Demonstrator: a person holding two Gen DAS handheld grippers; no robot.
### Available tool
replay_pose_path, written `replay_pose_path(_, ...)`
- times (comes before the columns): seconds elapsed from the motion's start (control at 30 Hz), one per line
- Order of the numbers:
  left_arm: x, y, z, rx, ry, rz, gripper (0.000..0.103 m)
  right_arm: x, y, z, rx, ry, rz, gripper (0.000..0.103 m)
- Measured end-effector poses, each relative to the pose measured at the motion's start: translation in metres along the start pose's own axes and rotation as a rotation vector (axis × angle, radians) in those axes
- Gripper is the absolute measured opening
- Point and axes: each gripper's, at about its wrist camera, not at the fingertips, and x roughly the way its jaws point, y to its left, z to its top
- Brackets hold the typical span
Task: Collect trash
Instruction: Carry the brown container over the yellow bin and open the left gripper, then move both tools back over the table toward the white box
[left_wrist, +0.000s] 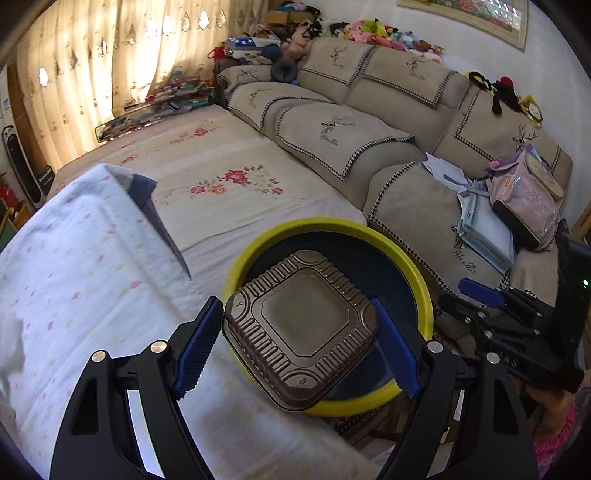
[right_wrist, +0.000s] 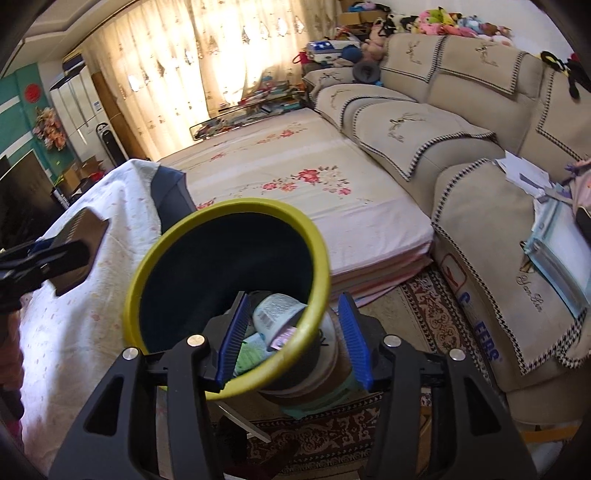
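Being held clenched in the left gripper (left_wrist: 295, 332), a brown tray (left_wrist: 301, 328) is hanging over the bin (left_wrist: 424, 291) (rim straddled by the right gripper (right_wrist: 295, 339), grip unclear).

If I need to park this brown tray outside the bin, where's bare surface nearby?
Free: the floral mattress, bare between the white blanket and sofa seats. Crowded: sofa corner with papers and pink backpack; the far mattress edge, lined with books.

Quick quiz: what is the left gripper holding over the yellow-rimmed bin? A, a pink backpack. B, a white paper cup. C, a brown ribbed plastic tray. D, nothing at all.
C: the left gripper has its blue pads against both sides of the brown ribbed tray, held above the open yellow-rimmed bin.
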Motion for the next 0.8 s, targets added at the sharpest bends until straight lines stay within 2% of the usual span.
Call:
replay_pose_path(0.17,0.041,-0.005,0.016,-0.019,0.060,-0.018,0.082,-0.006,-0.004,0.000,0.015,-0.005,-0.009,0.051)
replay_pose_path(0.23,0.049,-0.004,0.019,-0.034,0.071,-0.021,0.087,-0.007,-0.002,-0.001,0.010,-0.005,-0.008,0.052)
replay_pose_path(0.37,0.039,0.008,0.011,-0.069,0.054,-0.022,0.088,-0.008,0.003,-0.002,-0.004,-0.004,0.002,0.053)
replay_pose_path(0.6,-0.034,0.040,-0.021,-0.134,-0.033,-0.001,0.091,-0.006,0.020,-0.003,-0.038,0.006,0.028,0.053)
replay_pose_path(0.8,-0.127,0.079,-0.085,-0.236,-0.145,0.083,0.094,-0.003,0.047,-0.004,-0.093,0.016,0.062,0.054)
